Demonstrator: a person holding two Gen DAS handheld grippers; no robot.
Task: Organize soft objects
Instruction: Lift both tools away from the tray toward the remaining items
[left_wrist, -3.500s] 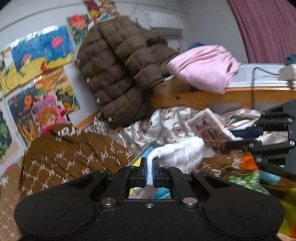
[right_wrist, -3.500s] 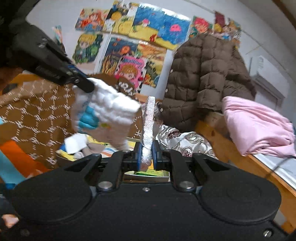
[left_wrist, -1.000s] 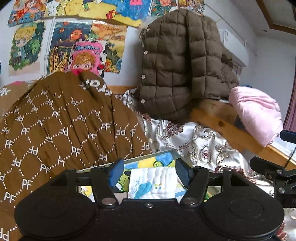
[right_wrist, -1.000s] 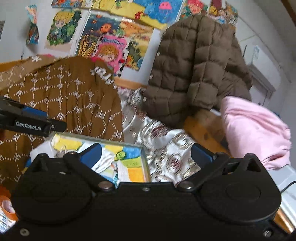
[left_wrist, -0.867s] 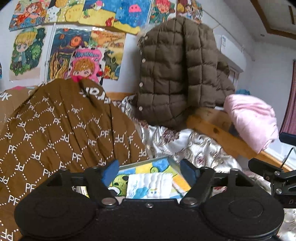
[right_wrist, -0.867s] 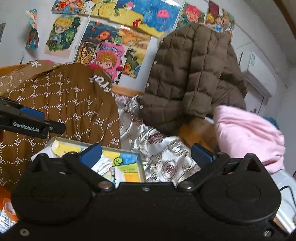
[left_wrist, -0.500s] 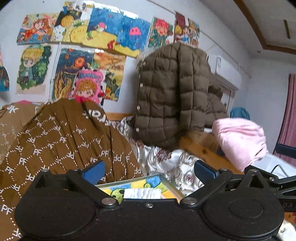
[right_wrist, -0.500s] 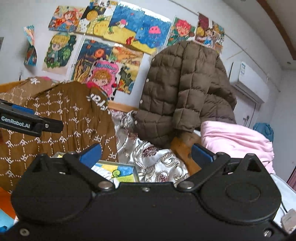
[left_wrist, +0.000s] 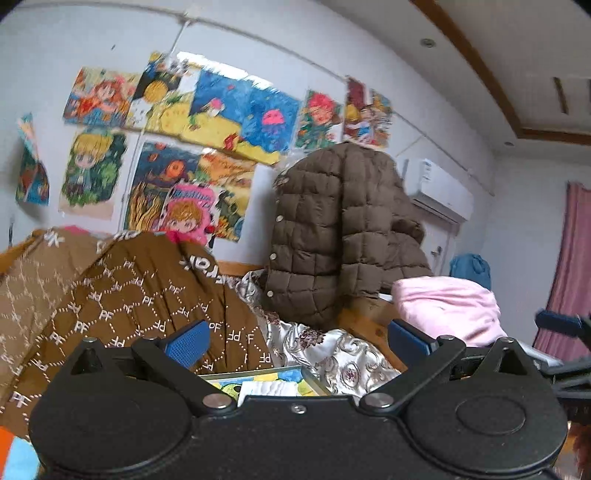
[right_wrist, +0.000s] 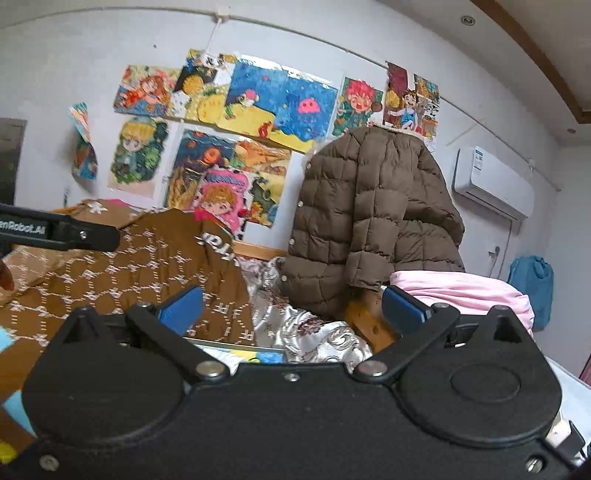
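Observation:
A folded white quilted cloth (left_wrist: 267, 388) with blue print lies in a colourful cartoon-patterned box (left_wrist: 258, 376), just above my left gripper's body. My left gripper (left_wrist: 297, 338) stands open, high above the box, nothing between its blue pads. The right gripper (right_wrist: 290, 306) is open too and holds nothing; only the box's far edge (right_wrist: 240, 349) shows in the right wrist view. A brown patterned blanket (left_wrist: 122, 295) is heaped to the left, a brown puffer jacket (left_wrist: 343, 229) hangs behind, and a pink folded cloth (left_wrist: 448, 308) lies to the right.
A silvery floral bedcover (left_wrist: 332, 354) lies beside the box, against a wooden bed rail (right_wrist: 364, 321). Cartoon posters (right_wrist: 236, 122) cover the wall and an air conditioner (right_wrist: 493, 182) is mounted at the right. My left gripper's finger (right_wrist: 59, 229) crosses the right wrist view's left edge.
Both grippers let go of the white cloth, which now lies in the box. Both have since risen and pulled back, so the box sinks low in view. The left jaws widened fully.

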